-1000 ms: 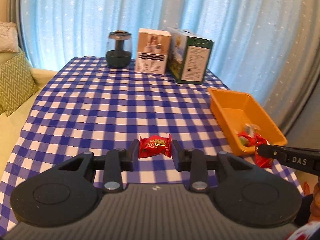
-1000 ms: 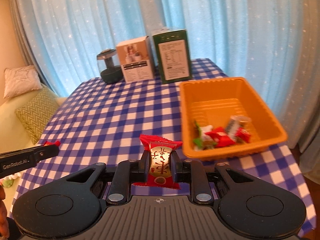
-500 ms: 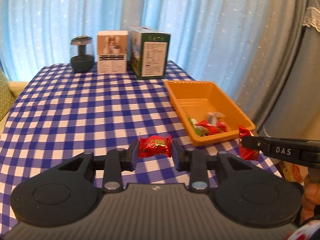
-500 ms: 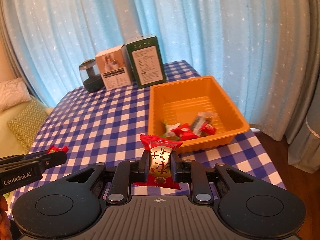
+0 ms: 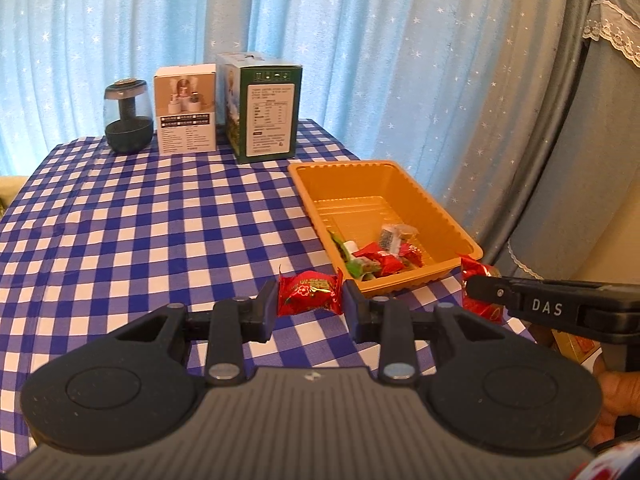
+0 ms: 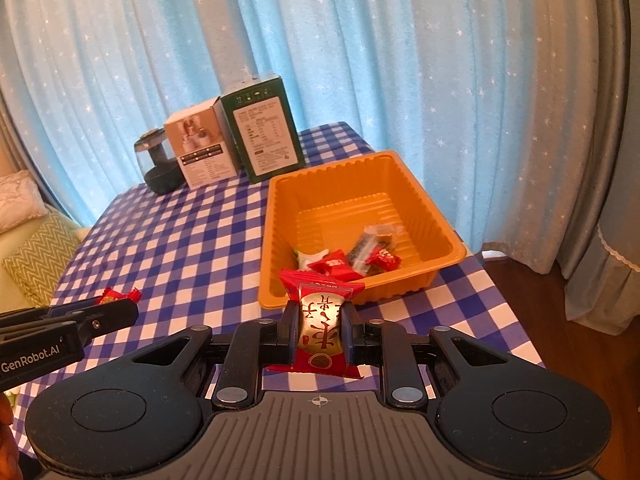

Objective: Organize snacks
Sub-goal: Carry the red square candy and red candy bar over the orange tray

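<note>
My left gripper (image 5: 310,300) is shut on a red wrapped candy (image 5: 309,293), held above the checked tablecloth just left of the near corner of the orange tray (image 5: 434,208). My right gripper (image 6: 320,326) is shut on a red snack packet with gold lettering (image 6: 321,322), held in front of the near edge of the orange tray (image 6: 280,216). The tray holds several wrapped snacks (image 6: 348,260) at its near end. The right gripper also shows in the left wrist view (image 5: 480,286), and the left gripper in the right wrist view (image 6: 120,308).
A green box (image 5: 264,108), a white box (image 5: 186,108) and a dark glass-domed jar (image 5: 129,116) stand at the far edge of the blue checked table (image 5: 140,220). Blue curtains hang behind. A sofa with a green cushion (image 6: 36,256) is to the left.
Both grippers have swung to the right and nearer the orange tray, each still holding its snack. The tray now looms larger in both views.
</note>
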